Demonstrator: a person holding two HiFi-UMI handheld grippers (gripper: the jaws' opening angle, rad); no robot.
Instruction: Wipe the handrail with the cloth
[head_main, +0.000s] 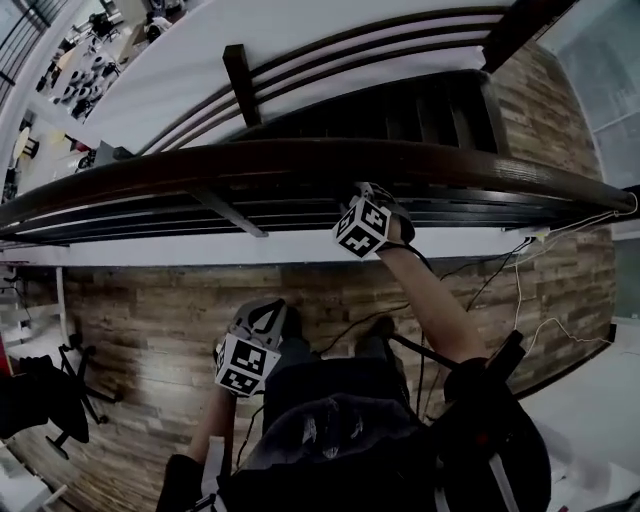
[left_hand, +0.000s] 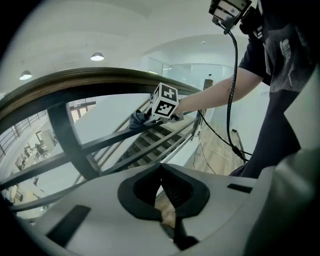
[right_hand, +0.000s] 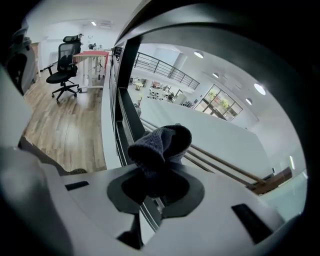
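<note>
Dark clothing of the person (head_main: 340, 430) is filling the near bottom of the head view. Just beyond it, the left gripper (head_main: 262, 325) is hanging over the brown wooden plank floor (head_main: 150, 310), with its jaws pressed together and nothing between them. Farther out, the right gripper (head_main: 378, 205) is clamping a dark grey knitted cloth (right_hand: 162, 142) just under the dark brown curved wooden handrail (head_main: 250, 160); I cannot tell if they are touching. Beyond it, dark stairs (head_main: 430, 110) are descending.
</note>
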